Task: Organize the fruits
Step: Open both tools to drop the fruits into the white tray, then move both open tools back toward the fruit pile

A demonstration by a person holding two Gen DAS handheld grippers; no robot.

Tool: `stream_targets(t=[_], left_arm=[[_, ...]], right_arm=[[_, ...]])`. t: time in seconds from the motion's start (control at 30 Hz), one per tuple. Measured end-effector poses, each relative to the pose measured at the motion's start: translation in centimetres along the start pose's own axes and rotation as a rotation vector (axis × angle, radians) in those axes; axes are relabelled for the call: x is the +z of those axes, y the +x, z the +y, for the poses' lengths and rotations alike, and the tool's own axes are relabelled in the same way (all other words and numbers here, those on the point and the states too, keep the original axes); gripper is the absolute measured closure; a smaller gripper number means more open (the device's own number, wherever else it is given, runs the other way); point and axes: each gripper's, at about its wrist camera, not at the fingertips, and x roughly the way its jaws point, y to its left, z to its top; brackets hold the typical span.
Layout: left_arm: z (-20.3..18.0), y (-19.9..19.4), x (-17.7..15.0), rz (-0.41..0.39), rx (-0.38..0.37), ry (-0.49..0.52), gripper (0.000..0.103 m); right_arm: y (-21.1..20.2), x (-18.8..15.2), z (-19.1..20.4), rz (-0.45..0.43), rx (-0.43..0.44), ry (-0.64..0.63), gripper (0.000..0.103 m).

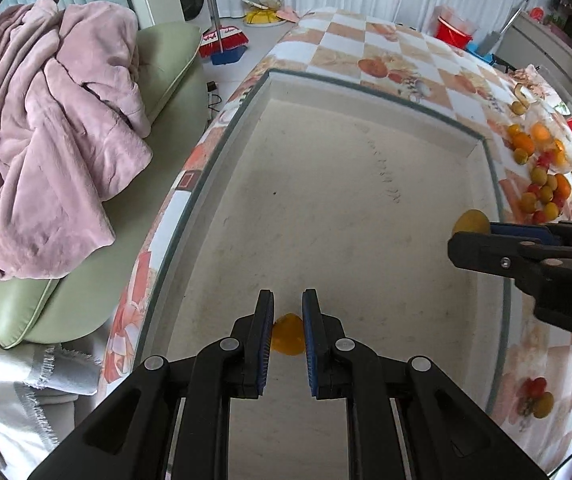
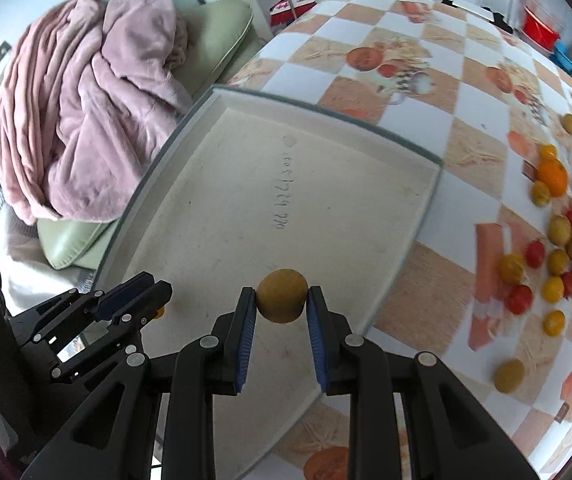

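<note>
Your left gripper (image 1: 288,336) pinches an orange fruit (image 1: 287,334), right gripper (image 2: 282,312) a green one (image 2: 282,295), both directly above the tray (image 1: 325,92).

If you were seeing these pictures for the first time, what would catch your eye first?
Probably the two grippers over the pale tray, each shut on a fruit: the right gripper on an olive-brown fruit, the left gripper on an orange fruit. Next, the fruit pile on the checked tablecloth right of the tray.
</note>
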Motion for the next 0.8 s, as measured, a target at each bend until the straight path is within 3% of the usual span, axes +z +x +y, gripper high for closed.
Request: stream_targets(t=[0.37,0.43,0.47,0.5,0.53,0.6,0.67,0.8], left_arm=[[-0.8,0.3,-0.2,-0.011,0.051,0.045,0.086],[-1.1,0.4,-0.3,-0.005,0.067,0.057,0.076],[-1.1,0.5,-0.4,0.004,0.066,0.059,0.052],[-1.1,0.4,-0.5,-0.003,0.073,0.057,0.034],[-1.1,0.1,-0.7,-0.025,0.084,0.06,0.033],[-1.2,-0.3,-0.8,-0.041,0.083,0.078,0.033],[-1.2,-0.3,-0.9,-0.03,0.087,0.085,0.033],[-1.4,-0.7,-0.8,-0.027,0.084,0.084,0.033]], right_arm=[[1.8,0.1,-0.3,0.048,-0.044,-0.023,0.074],[2.0,0.1,-0.4,0.06,-0.042,-0.022,0.074],[2.1,0.0,-0.4,0.063,-0.04,-0.023,0.072],[2.0,0.0,-0.4,0.061,-0.04,-0.025,0.064],[1.8,0.0,-0.5,0.056,-0.037,-0.027,0.057],[1.2,-0.1,-0.4,0.033,-0.015,-0.029,0.035],[0.5,-0.1,-0.2,0.006,-0.016,-0.038,0.025],[-0.6,-0.2,-0.3,-0.016,-0.005,-0.035,0.023]])
